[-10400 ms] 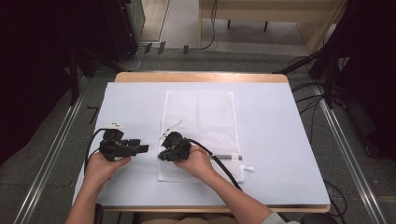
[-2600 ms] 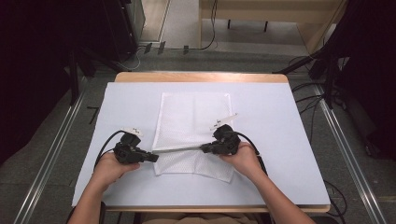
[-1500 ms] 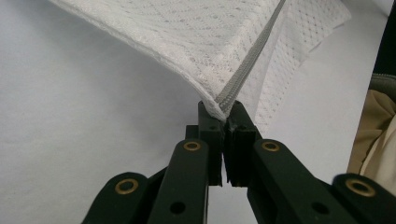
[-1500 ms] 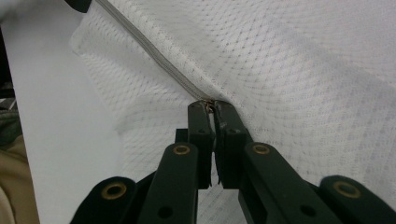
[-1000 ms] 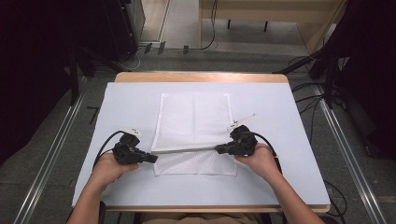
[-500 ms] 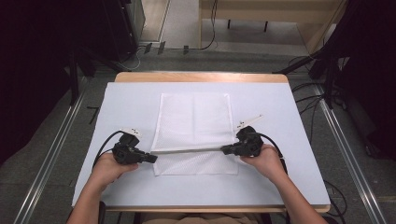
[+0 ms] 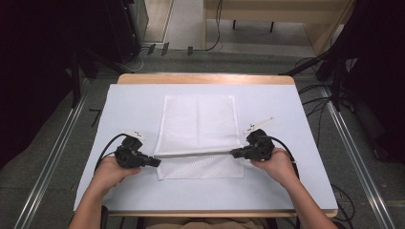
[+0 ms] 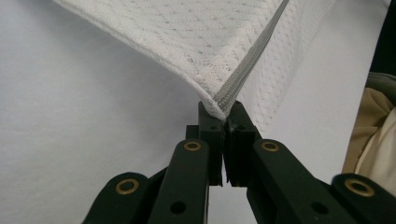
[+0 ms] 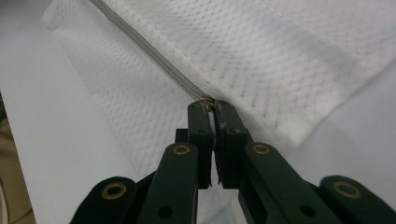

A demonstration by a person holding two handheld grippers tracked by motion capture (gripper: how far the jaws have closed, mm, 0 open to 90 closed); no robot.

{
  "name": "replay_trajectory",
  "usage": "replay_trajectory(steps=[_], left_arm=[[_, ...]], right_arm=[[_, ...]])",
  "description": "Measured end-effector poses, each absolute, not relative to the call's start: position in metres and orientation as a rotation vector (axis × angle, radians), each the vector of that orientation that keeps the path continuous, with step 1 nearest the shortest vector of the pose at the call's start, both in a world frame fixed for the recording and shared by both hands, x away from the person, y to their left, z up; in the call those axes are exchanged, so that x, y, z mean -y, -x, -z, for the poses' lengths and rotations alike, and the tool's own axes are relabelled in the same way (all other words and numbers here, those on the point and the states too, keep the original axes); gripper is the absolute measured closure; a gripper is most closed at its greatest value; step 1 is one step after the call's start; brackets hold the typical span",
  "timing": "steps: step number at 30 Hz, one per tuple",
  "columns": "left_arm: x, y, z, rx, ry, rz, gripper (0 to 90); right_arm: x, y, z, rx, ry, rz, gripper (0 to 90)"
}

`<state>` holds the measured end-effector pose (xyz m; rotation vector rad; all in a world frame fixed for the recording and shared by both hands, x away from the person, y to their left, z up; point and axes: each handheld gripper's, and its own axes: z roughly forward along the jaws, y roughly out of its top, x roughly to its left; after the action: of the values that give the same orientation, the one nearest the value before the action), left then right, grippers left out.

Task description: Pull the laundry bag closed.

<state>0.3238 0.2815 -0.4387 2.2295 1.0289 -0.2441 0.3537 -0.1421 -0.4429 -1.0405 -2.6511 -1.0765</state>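
A white mesh zip bag lies in the middle of the table, its near part lifted along a grey zipper stretched taut from left to right. My left gripper is shut on the zipper's left end, where the mesh fans away from the jaws. My right gripper is shut on the zipper pull at the right end, with the grey zipper line running away up-left over the mesh.
A pale blue-white sheet covers the wooden table. Black cables trail from both grippers toward the table's near edge. Dark equipment stands on the floor at the far left and right. Beige clothing shows at the left gripper view's right edge.
The right gripper has slid rightward along the zipper, from mid-bag to the bag's right edge, over the last seconds. The left gripper has held its end still.
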Motion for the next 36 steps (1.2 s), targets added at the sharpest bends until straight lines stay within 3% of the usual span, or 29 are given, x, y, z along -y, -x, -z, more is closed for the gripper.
replay_trajectory(steps=[13, 17, 24, 28, 32, 36], left_arm=[[-0.277, -0.327, 0.443, -1.043, -2.241, 0.259, 86.7], [-0.276, -0.328, 0.442, -1.051, -2.235, 0.248, 78.2], [-0.273, -0.327, 0.436, -1.032, -2.196, 0.185, 59.1], [-0.278, -0.328, 0.432, -1.041, -2.141, 0.128, 46.6], [-0.285, -0.329, 0.429, -1.065, -2.088, 0.054, 37.3], [-0.289, -0.33, 0.428, -1.098, -2.066, -0.007, 35.7]], right_arm=[[0.147, -0.356, 0.448, 2.643, 1.074, 1.048, 88.0], [0.146, -0.355, 0.447, 2.648, 1.059, 1.069, 86.7], [0.143, -0.353, 0.446, 2.653, 1.048, 1.142, 73.6], [0.143, -0.353, 0.444, 2.671, 1.061, 1.206, 58.4], [0.15, -0.354, 0.443, 2.681, 1.107, 1.268, 48.7], [0.158, -0.358, 0.445, 2.686, 1.177, 1.302, 42.8]])
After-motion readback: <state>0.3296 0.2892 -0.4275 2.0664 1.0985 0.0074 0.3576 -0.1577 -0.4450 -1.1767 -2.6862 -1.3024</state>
